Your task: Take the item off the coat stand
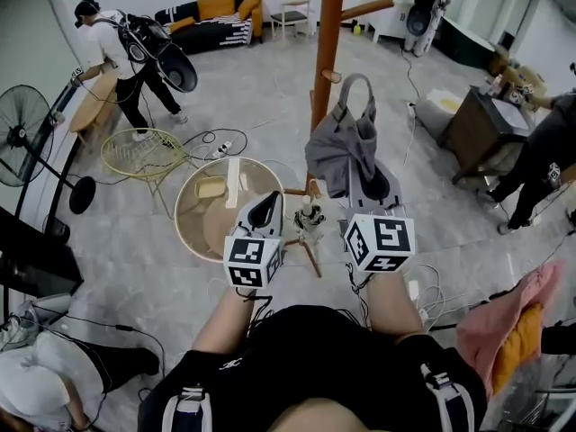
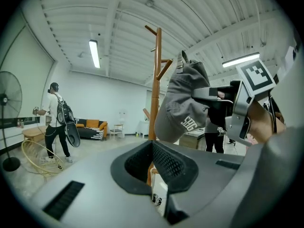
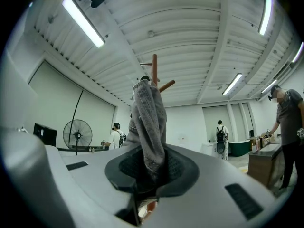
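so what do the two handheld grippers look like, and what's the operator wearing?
The left gripper and right gripper have grey bodies with black textured jaw pads. Each carries a white cube with black square markers; thin black cables trail behind. The person wears a black top and pale-buckled harness straps.

Grey fabric bag (image 2: 183, 103): I read white letters, roughly "SHG", near its lower edge.
Certainty: middle letter unclear to me.

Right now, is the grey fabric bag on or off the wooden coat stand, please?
Apparently on: the grey fabric bag hangs on the wooden coat stand; the right gripper clamps its fabric.
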The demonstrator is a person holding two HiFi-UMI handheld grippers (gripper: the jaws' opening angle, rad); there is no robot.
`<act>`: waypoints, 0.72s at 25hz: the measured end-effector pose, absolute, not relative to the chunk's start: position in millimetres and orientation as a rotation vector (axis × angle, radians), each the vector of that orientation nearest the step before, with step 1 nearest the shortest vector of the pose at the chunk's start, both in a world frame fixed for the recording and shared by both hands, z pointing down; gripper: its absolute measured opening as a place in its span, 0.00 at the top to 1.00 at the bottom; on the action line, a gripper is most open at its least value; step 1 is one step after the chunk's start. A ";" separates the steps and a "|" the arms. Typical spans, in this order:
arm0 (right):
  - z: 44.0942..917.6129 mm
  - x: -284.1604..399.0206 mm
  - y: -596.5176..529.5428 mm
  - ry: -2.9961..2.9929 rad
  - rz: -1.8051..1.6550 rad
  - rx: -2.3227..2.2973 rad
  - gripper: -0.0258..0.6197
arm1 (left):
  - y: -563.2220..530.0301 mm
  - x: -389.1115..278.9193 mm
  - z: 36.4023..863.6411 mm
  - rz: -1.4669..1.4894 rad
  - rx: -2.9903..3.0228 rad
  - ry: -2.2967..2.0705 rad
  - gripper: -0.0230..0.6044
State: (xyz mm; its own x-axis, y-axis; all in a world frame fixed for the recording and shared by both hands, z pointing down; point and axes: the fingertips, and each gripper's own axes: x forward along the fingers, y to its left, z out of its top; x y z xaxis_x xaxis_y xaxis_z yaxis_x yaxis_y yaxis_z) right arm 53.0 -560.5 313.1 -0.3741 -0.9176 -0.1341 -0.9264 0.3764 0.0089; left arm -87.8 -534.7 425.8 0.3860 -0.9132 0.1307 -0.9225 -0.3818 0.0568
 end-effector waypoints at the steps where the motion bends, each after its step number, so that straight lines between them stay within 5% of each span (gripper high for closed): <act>1: 321.2 58.3 -559.0 2.525 0.120 -1.703 0.86 | -534.7 -83.9 427.8 0.116 2.513 -1.667 0.94; 18: 445.5 130.6 -518.3 2.651 -0.157 -1.741 0.86 | -507.5 -1.5 454.3 0.165 2.526 -1.615 0.94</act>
